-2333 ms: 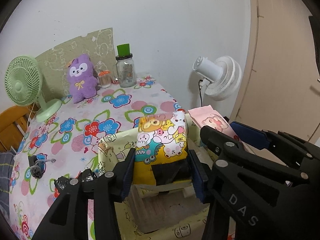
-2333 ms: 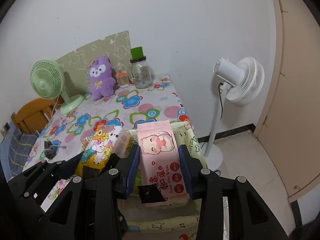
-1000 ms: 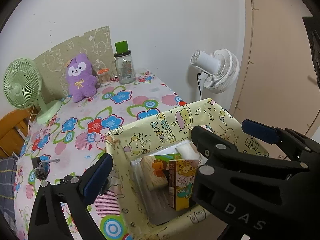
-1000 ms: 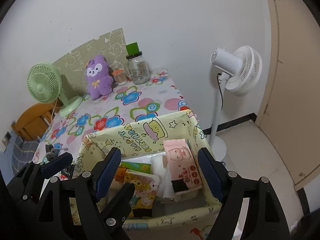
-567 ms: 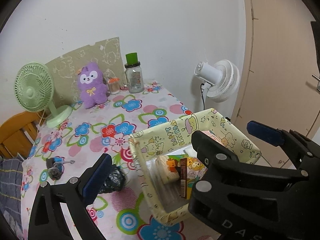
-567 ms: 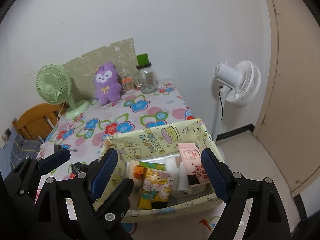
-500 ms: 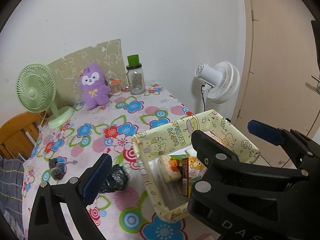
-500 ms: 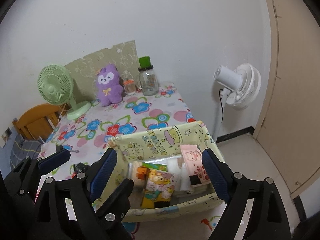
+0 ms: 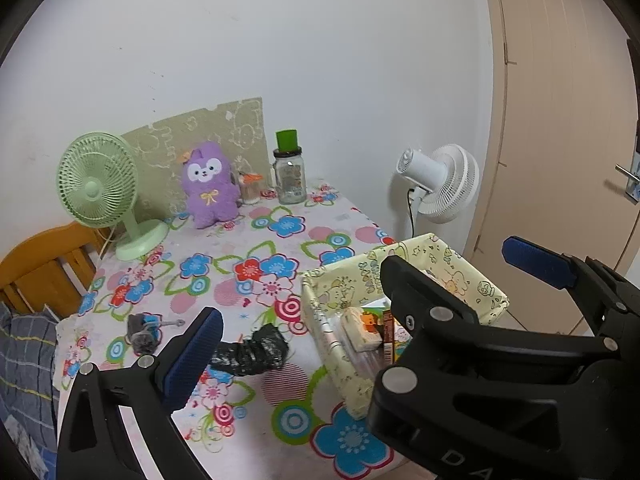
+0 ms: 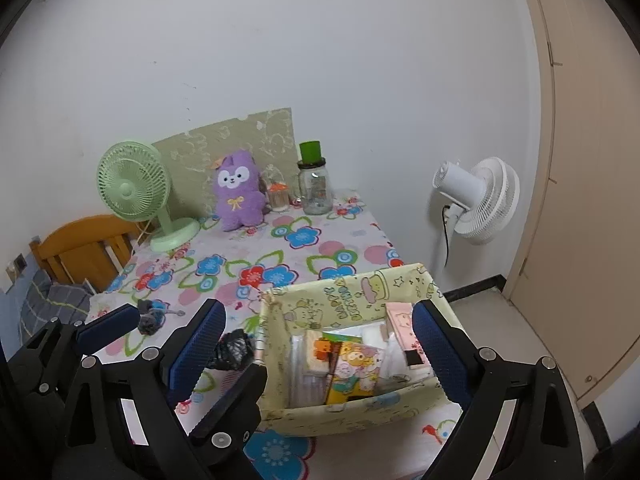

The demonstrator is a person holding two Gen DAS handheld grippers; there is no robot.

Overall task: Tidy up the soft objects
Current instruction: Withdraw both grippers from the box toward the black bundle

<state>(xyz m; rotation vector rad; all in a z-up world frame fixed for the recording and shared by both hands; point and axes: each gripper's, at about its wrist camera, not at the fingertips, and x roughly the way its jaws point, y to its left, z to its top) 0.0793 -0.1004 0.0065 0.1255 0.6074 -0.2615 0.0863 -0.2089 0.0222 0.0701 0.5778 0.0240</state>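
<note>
A yellow cartoon-print storage box stands at the table's front right corner; it also shows in the left wrist view. Inside lie a yellow cartoon tissue pack, a pink wipes pack and other soft packs. A purple plush toy sits at the back against the wall, also in the left wrist view. My right gripper is open and empty above the box. My left gripper is open and empty, to the left of the right one.
A green desk fan stands back left. A glass jar with a green lid and a small orange-capped jar stand beside the plush. A crumpled black bag and a grey-blue object lie on the flowered tablecloth. A white floor fan stands right of the table.
Both grippers let go of their packs, the yellow one and the pink one, into the box, opened wide and drew back and up. The box now looks smaller and farther.
</note>
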